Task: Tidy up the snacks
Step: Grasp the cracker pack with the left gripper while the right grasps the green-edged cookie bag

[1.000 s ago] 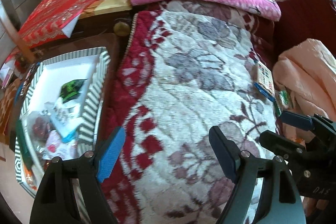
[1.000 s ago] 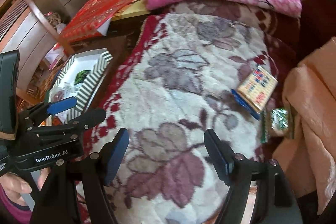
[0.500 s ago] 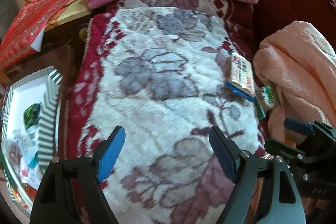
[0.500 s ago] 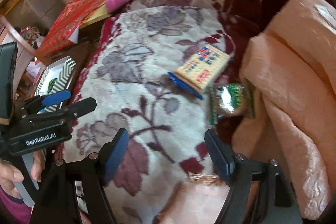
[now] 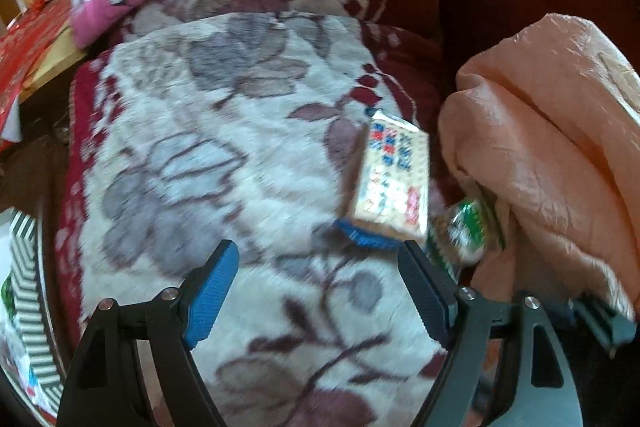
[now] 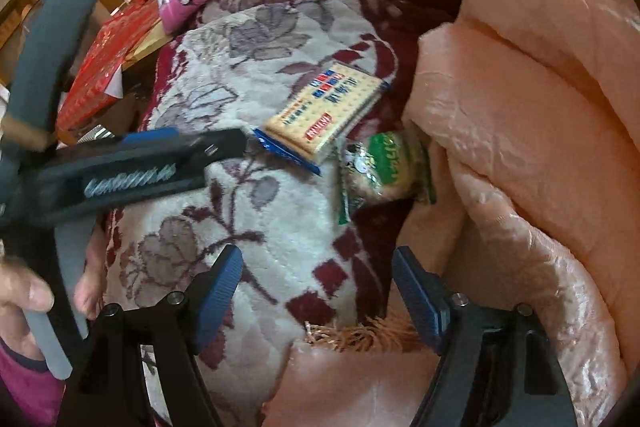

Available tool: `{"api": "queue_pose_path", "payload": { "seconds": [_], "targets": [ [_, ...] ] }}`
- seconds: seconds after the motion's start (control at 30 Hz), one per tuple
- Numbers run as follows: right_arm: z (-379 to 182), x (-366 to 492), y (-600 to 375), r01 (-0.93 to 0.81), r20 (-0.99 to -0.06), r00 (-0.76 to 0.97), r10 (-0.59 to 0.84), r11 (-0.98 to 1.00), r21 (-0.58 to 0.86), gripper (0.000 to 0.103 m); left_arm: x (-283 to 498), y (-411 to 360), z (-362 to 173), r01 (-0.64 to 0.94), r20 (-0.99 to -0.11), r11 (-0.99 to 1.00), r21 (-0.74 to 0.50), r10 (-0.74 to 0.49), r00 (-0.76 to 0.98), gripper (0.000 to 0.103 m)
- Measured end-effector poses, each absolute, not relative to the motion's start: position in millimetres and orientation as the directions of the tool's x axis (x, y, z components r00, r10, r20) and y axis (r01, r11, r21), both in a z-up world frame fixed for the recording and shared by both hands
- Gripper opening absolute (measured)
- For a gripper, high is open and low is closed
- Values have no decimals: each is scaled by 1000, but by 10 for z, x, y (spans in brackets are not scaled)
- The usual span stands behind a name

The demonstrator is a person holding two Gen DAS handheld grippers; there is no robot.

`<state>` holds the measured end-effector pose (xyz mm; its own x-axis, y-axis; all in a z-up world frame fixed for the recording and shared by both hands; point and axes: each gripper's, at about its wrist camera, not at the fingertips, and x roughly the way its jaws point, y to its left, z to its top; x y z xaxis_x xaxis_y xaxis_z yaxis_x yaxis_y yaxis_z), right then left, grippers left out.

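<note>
Both my grippers, left (image 5: 316,291) & right (image 6: 318,291), gape empty; right's jaws opening. Cracker pack (image 6: 325,113) touches green packet (image 6: 380,167) beside peach quilt (image 6: 520,131): could snag quilt or knock packet under it.

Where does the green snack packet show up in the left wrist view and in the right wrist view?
Left wrist view: the green snack packet sits right of centre, blurred, against the peach blanket.
Right wrist view: the packet lies at centre, above the open claw.
Shared landmark: the cracker pack, just left of the packet in both views.
</note>
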<state>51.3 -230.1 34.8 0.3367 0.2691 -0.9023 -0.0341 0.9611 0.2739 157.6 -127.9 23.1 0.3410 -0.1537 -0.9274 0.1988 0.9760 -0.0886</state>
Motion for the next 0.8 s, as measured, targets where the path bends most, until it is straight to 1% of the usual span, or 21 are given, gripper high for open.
{"api": "queue_pose_path", "payload": {
  "seconds": [0.3,0.43,0.63,0.73,0.8],
  "targets": [
    [251,548,-2340,-14,-905,314,288,954,298,81,1956,-1718,-36,253,-947,967,-34,-111,300,81],
    [222,570,-2360,-4,-904,312,292,952,306,81,2100,-1780,-111,245,-952,968,-60,-129,278,84],
    [180,576,-2378,3,-907,303,294,951,309,82,2157,-1842,-130,263,-955,959,-103,-169,242,84],
    [165,577,-2380,6,-907,301,294,951,311,82,2145,-1921,-176,290,-960,955,-63,-138,244,84],
    [158,583,-2379,7,-906,301,297,950,314,82,2174,-1957,-246,281,-963,958,-64,-133,234,84]
  ]
}}
